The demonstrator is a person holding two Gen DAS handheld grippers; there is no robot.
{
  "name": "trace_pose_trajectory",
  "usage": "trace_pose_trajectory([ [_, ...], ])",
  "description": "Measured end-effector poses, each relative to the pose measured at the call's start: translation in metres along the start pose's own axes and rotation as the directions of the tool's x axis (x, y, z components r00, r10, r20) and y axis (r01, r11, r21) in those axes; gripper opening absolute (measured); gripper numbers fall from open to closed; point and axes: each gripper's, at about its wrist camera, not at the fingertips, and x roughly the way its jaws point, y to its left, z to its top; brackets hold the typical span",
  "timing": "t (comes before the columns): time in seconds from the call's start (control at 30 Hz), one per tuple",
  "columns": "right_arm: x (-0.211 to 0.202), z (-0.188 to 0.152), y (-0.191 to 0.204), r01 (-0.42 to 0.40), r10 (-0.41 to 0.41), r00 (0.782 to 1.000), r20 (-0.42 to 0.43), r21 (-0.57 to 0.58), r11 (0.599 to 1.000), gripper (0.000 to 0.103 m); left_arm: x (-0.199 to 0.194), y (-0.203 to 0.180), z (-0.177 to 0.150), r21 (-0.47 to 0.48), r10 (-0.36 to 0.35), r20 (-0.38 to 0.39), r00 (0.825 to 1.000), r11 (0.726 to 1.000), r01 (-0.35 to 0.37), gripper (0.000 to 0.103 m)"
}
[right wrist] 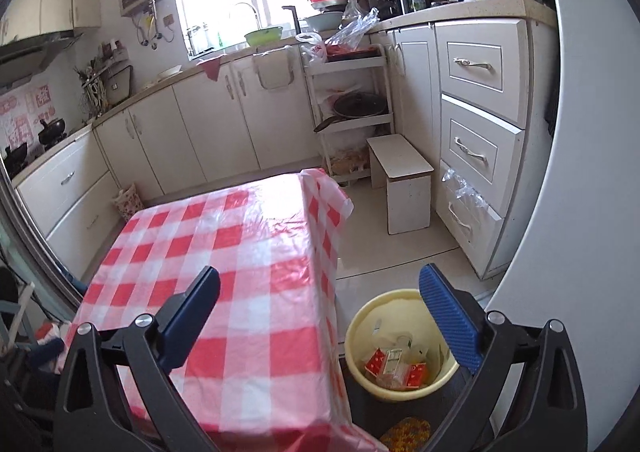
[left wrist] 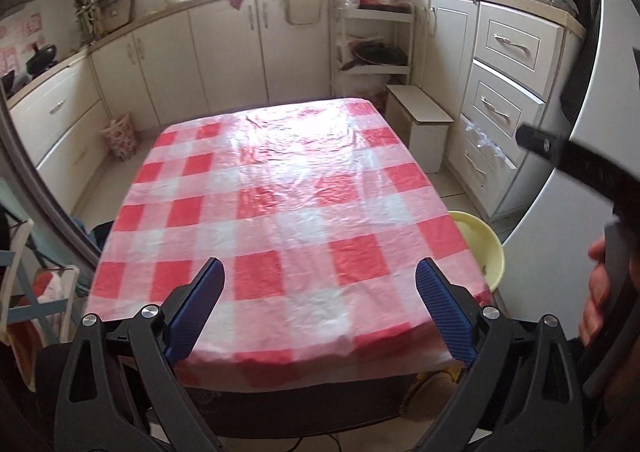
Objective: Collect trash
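Both tools, left tool [left wrist: 320, 284] and right tool [right wrist: 320, 292], wide open, empty; red-and-white cartons [right wrist: 394, 366] in yellow bin [right wrist: 360, 332].

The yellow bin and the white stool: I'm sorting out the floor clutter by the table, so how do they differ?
The yellow bin is round and open-topped; the white stool is boxy with a flat top. The yellow bin holds red-and-white cartons and other trash; nothing lies on the white stool. The yellow bin sits beside the table's near corner, the white stool beyond its far end. Both are pale and low.
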Motion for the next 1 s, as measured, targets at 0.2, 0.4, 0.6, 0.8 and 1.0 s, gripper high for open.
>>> trace_pose_trajectory([
  [0.2, -0.03, -0.043, 0.048, 0.009, -0.004, 0.999, 0.053, -0.101, 0.995, 0.095, -0.03, 0.026, -0.018, -0.017, 0.026, 0.027, 0.999, 1.0, -0.026, 0.094],
  [0.4, -0.06, -0.067, 0.073, -0.02, 0.041, 0.99, 0.137, -0.154, 0.988, 0.095, -0.058, 0.052, -0.037, -0.041, 0.059, 0.051, 0.997, 0.998, -0.057, 0.095],
  [0.6, -0.08, -0.077, 0.083, -0.039, 0.069, 0.981, 0.184, -0.16, 0.986, 0.095, -0.083, 0.07, -0.05, -0.064, 0.091, 0.083, 0.992, 0.994, -0.086, 0.095],
  [0.8, -0.089, -0.088, 0.087, -0.038, 0.071, 0.977, 0.199, -0.165, 0.986, 0.096, -0.093, 0.078, -0.057, -0.075, 0.098, 0.096, 0.991, 0.993, -0.091, 0.095],
  [1.0, -0.088, -0.094, 0.09, -0.031, 0.065, 0.978, 0.196, -0.173, 0.984, 0.096, -0.097, 0.08, -0.058, -0.084, 0.106, 0.106, 0.989, 0.992, -0.098, 0.095],
])
